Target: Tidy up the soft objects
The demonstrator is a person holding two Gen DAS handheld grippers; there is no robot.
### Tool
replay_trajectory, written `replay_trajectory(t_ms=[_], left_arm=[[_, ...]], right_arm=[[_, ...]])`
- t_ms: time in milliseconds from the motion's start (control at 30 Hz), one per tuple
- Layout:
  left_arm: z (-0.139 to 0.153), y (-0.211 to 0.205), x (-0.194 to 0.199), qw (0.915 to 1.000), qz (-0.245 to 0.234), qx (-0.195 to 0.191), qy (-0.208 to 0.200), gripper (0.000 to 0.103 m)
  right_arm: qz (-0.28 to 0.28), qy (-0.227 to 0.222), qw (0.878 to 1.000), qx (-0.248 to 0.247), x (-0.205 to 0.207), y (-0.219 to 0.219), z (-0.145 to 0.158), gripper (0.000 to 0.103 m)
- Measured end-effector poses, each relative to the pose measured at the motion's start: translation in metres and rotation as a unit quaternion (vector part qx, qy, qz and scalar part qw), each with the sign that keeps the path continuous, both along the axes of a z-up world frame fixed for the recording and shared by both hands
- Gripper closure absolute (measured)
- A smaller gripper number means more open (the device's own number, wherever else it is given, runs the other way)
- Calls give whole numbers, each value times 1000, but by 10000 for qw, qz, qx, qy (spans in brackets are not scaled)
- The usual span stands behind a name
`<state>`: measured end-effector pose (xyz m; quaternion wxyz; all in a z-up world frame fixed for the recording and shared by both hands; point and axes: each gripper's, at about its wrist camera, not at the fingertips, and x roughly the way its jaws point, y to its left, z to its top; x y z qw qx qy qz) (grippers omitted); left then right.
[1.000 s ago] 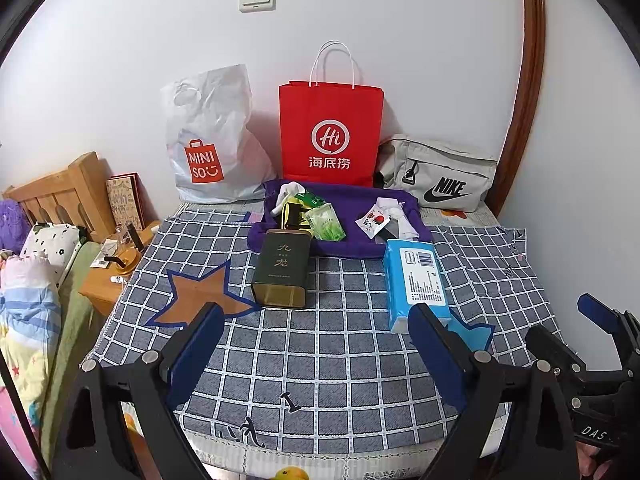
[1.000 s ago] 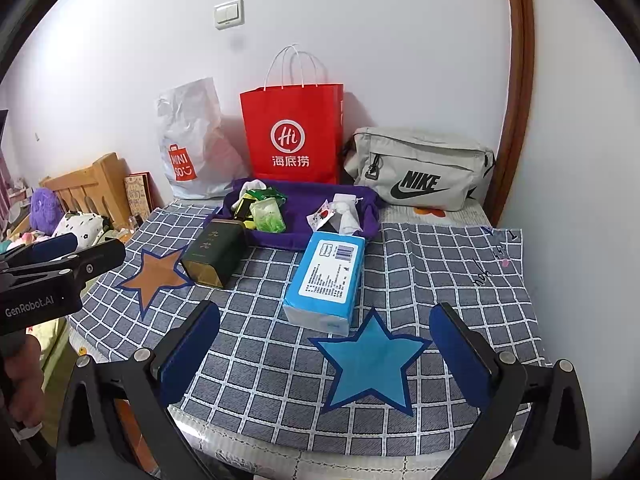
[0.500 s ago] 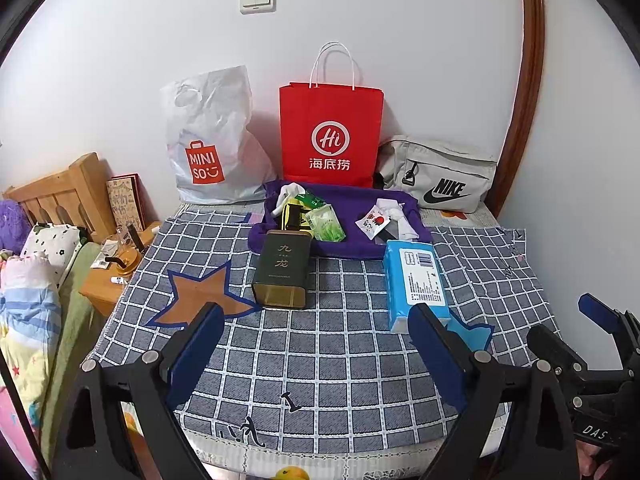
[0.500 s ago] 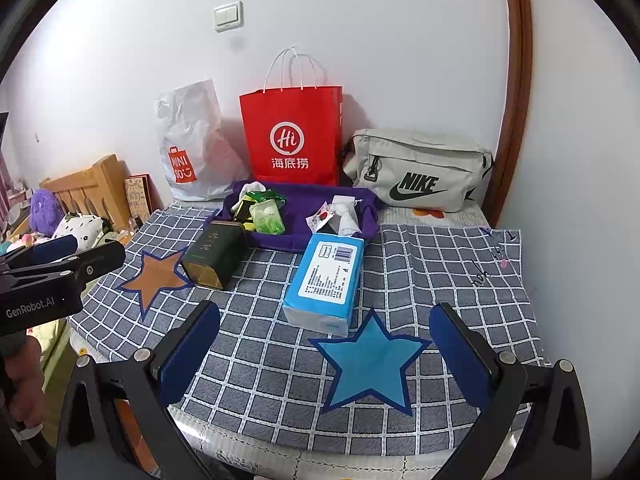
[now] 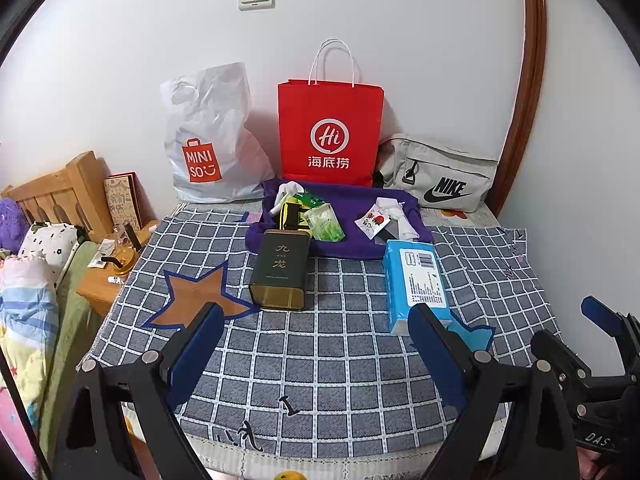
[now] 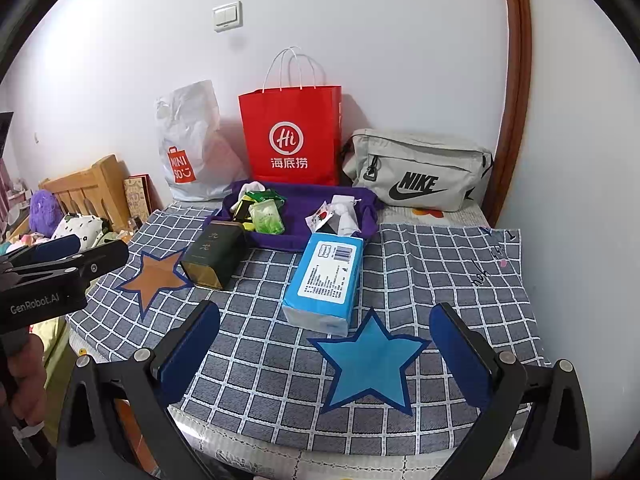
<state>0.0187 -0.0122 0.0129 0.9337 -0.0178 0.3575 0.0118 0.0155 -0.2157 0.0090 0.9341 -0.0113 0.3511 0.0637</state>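
Both claws hang at the near edge of the counter — the left claw [image 5: 312, 344] and the right claw [image 6: 324, 340] each spread wide, holding nothing. Landmark: the blue tissue pack [image 6: 326, 280], lying flat on the checked cloth [image 6: 256, 360]. Just nearer than it sits a blue star patch [image 6: 370, 364]; to its left lies a dark tea tin [image 6: 212, 254]. Right behind the pack, touching it, is the purple tray [image 6: 296, 204] with packets and white cloth inside. Farther back — a red paper bag [image 6: 292, 136] against the wall.
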Motion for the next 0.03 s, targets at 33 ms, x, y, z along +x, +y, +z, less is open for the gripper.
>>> replay_trajectory(t_ms=[33], left_arm=[[-2,0,3,10000,0,2,16,10]], right_arm=[[3,6,10000,-10,1,0,0,0]])
